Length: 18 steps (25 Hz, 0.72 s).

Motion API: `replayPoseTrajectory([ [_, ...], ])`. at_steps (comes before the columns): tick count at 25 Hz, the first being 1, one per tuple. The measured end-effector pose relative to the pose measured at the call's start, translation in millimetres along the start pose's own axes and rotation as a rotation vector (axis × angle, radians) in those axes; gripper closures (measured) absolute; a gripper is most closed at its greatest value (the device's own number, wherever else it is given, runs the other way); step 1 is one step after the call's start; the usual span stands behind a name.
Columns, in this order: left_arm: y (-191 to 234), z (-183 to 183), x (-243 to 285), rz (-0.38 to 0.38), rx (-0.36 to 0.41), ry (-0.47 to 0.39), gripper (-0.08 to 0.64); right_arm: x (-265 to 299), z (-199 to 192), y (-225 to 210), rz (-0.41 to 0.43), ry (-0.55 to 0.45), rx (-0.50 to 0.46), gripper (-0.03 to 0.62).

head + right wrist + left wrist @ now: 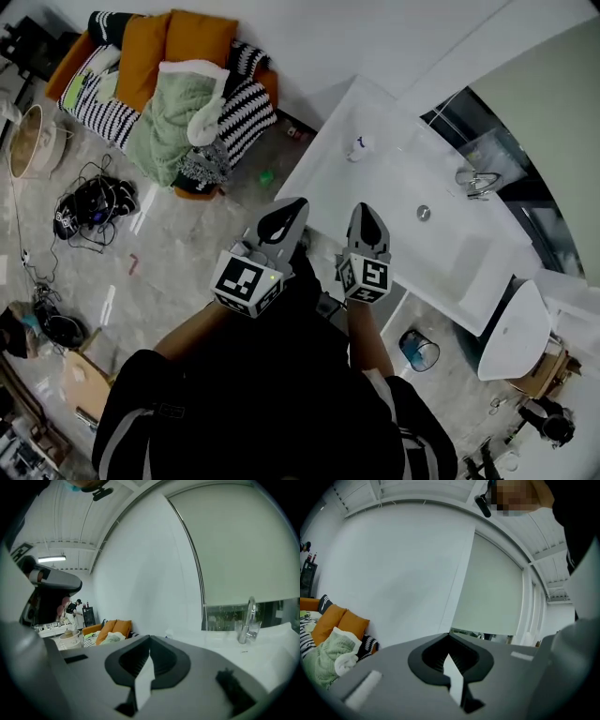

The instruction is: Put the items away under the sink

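Observation:
In the head view a small white bottle with a blue mark [358, 146] stands on the white sink counter [328, 169], near its far edge. My left gripper [285, 217] and my right gripper [367, 221] are held side by side in front of the counter, both pointing toward it and apart from the bottle. The left gripper [449, 637] has its jaws closed to a point with nothing between them. The right gripper [149, 638] is likewise shut and empty. The space under the counter is hidden by my arms and body.
A chrome faucet [476, 182] [247, 620] and a drain [424, 213] sit in the counter's basin. A toilet [511, 328] and a small bin [419, 350] stand to the right. A sofa with orange cushions [164, 47] and blankets is at the far left, with cables [94, 202] on the floor.

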<state>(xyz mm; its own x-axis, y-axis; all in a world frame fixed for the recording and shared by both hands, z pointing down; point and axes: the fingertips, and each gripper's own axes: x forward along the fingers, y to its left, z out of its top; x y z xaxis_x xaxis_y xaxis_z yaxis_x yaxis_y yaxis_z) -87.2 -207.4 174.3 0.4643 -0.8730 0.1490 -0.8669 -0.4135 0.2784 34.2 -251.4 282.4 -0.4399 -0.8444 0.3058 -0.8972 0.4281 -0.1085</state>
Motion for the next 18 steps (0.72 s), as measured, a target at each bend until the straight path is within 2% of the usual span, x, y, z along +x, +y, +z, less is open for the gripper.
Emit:
replayPoseTrajectory([
  [9,17,-24,67,0.022,-0.025,0.096,0.554,75,-19,-42,0.054,0.055,-0.005,0.572],
  [11,22,-30,76,0.026,-0.02,0.12,0.554,89,-26,-46,0.06,0.072,0.0,0.506],
  [18,32,-46,99,0.063,-0.014,0.158,0.554,129,-50,-66,0.078,0.105,-0.006,0.463],
])
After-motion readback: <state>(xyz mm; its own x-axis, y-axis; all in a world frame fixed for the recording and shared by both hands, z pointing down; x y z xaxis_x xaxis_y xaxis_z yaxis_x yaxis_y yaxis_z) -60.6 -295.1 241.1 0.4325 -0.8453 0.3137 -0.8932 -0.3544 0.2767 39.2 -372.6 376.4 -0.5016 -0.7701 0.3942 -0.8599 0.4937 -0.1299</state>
